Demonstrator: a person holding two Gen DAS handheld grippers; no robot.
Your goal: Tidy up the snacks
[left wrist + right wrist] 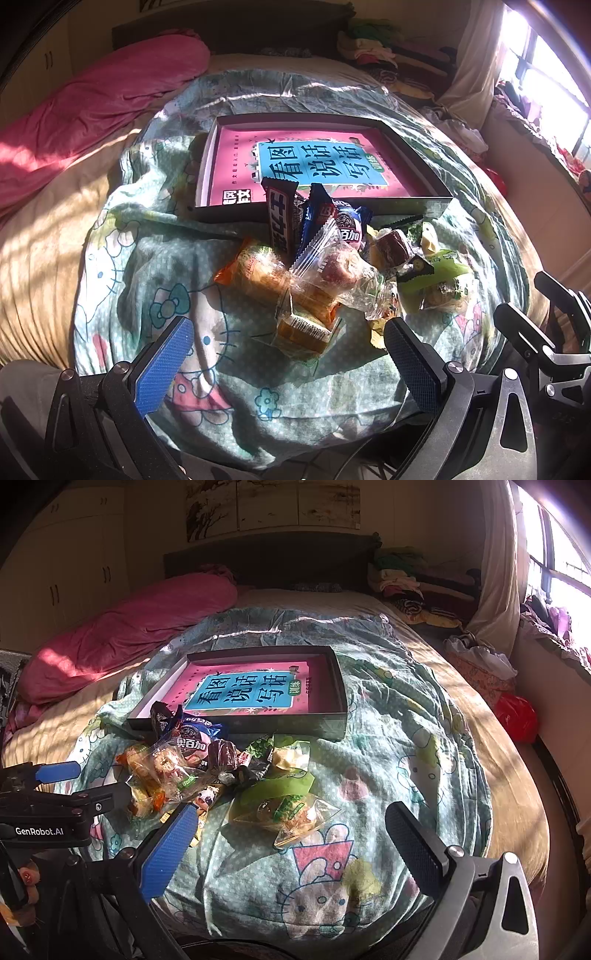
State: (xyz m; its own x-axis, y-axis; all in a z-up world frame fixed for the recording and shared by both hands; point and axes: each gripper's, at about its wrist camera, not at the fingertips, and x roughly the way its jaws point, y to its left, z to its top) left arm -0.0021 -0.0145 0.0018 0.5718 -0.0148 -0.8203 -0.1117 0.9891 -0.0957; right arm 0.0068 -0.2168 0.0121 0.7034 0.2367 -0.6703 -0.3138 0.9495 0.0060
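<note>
Snacks [317, 266] lie all in one loose pile on the bed's quilt [207, 369] just before the shallow box [417, 205], none yet inside it, and the left tool [284, 358] and right tool [291, 845] both gape wide and hold nothing, so sorting seems not begun.

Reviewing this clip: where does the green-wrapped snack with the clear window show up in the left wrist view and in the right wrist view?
Left wrist view: the green-wrapped snack lies at the right end of the snack pile, right of centre.
Right wrist view: it lies just below centre, nearest the camera, between the open fingers of the right gripper.
Shared landmark: the dark shallow box holding a pink book, just beyond the pile in both views.
</note>
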